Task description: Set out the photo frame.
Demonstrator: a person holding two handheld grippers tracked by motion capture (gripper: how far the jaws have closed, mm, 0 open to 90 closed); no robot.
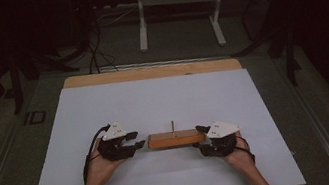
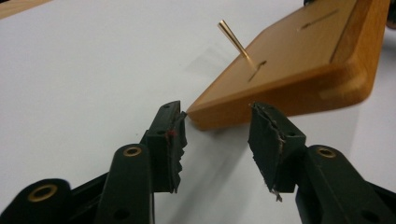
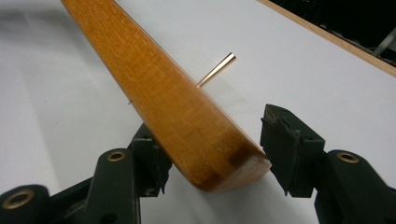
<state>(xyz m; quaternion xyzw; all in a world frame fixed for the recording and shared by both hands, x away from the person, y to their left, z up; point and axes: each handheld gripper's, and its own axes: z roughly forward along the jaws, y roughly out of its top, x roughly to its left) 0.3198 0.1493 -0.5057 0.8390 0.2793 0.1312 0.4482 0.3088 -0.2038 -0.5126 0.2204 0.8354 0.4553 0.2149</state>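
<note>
A wooden block lies lengthwise on the white sheet, with a thin brass peg standing up from its top. My left gripper is at the block's left end. In the left gripper view its jaws stand open, and the block's corner sits just ahead of the tips without touching either pad. My right gripper is at the block's right end. In the right gripper view both pads press the sides of the block's end. The peg pokes out behind the block.
The white sheet covers a wooden tabletop whose bare edge shows at the back. A white table frame and cables stand on the dark floor beyond. A person's forearms enter from the bottom edge.
</note>
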